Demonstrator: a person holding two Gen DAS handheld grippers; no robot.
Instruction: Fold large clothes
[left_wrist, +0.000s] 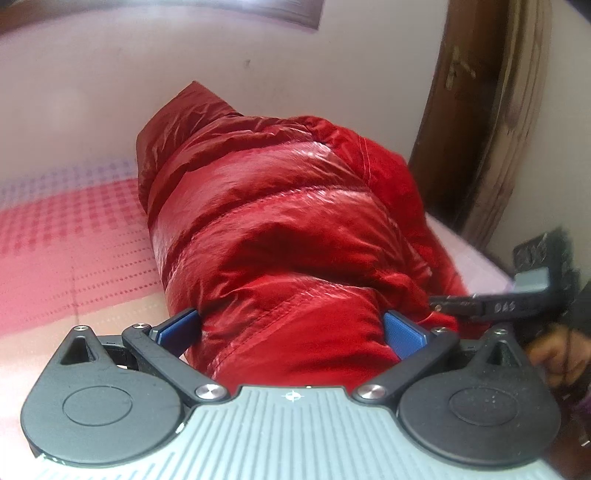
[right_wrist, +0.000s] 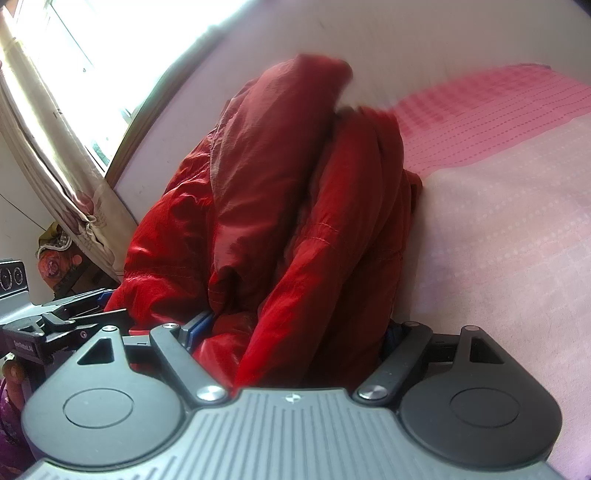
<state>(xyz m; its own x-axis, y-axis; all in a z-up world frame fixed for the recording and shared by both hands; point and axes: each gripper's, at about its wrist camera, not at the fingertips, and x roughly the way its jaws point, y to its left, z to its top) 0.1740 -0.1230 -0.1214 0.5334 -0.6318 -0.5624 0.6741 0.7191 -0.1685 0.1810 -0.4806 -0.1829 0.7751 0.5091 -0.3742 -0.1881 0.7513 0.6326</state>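
A shiny red puffer jacket (left_wrist: 280, 221) is bunched into a thick roll above a pink bed sheet (left_wrist: 70, 240). My left gripper (left_wrist: 291, 328) has its blue pads on both sides of the near end of the roll and is shut on it. In the right wrist view the same jacket (right_wrist: 295, 206) hangs in deep folds. My right gripper (right_wrist: 295, 332) is shut on a thick bundle of its fabric; the right pad is mostly hidden by cloth. The right gripper also shows at the left wrist view's right edge (left_wrist: 480, 306), against the jacket.
The bed sheet (right_wrist: 498, 229) spreads pale pink with a red dotted band. A white wall (left_wrist: 110, 92) stands behind. A dark wooden frame (left_wrist: 480, 129) is at the right. A window with a curtain (right_wrist: 62, 122) is at the left of the right wrist view.
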